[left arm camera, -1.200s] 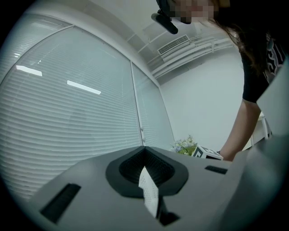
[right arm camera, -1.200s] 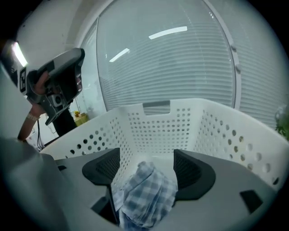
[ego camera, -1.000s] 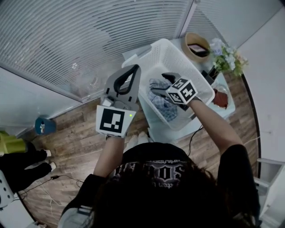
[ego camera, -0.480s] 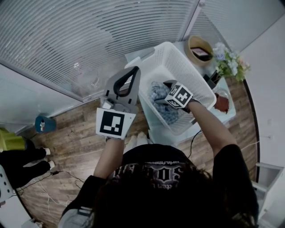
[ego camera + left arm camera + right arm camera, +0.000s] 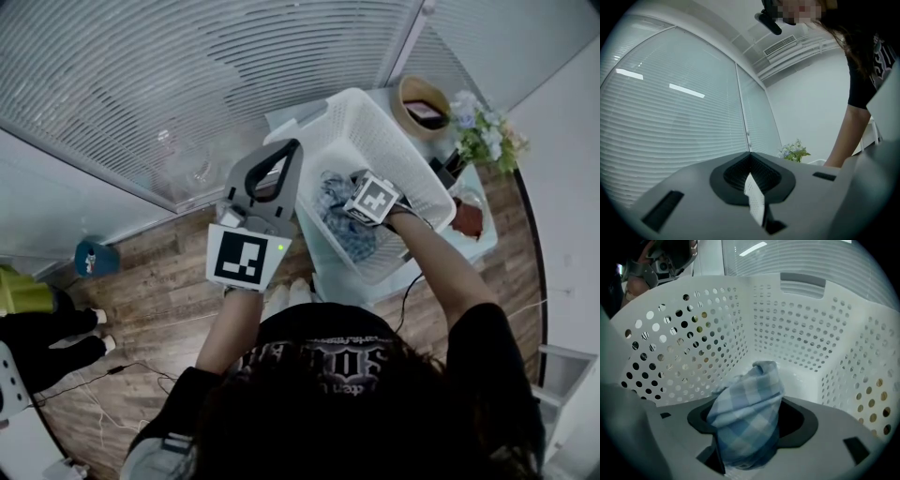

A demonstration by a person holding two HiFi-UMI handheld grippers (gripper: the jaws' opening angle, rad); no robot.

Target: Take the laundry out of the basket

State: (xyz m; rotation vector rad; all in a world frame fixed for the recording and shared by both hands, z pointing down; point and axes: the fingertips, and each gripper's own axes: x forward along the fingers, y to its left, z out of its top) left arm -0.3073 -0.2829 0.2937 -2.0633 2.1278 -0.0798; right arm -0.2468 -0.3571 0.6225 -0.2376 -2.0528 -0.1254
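Note:
A white perforated laundry basket (image 5: 412, 155) stands on a low white table. A blue checked cloth (image 5: 349, 234) lies in it. My right gripper (image 5: 337, 202) reaches steeply down into the basket. Its jaws have just been closing, with that cloth (image 5: 750, 399) bunched up between them, and they now pinch it. The basket's wall (image 5: 787, 324) surrounds this gripper (image 5: 750, 432). My left gripper (image 5: 284, 150) is level at the basket's left rim. In the left gripper view a white perforated strip of the basket's rim (image 5: 754, 197) sits clamped in the shut left gripper (image 5: 752, 180).
Beyond the basket are a round wicker bowl (image 5: 419, 98) and a bunch of flowers (image 5: 483, 127). A reddish thing (image 5: 466, 211) lies on the white table (image 5: 473, 239). Blinds fill the far side. A blue object (image 5: 95, 258) and cables lie on the wooden floor.
My right gripper has sunk deeper into the basket, tipped further down onto the checked cloth, and its jaws have drawn in around it. The left gripper has stayed at the rim.

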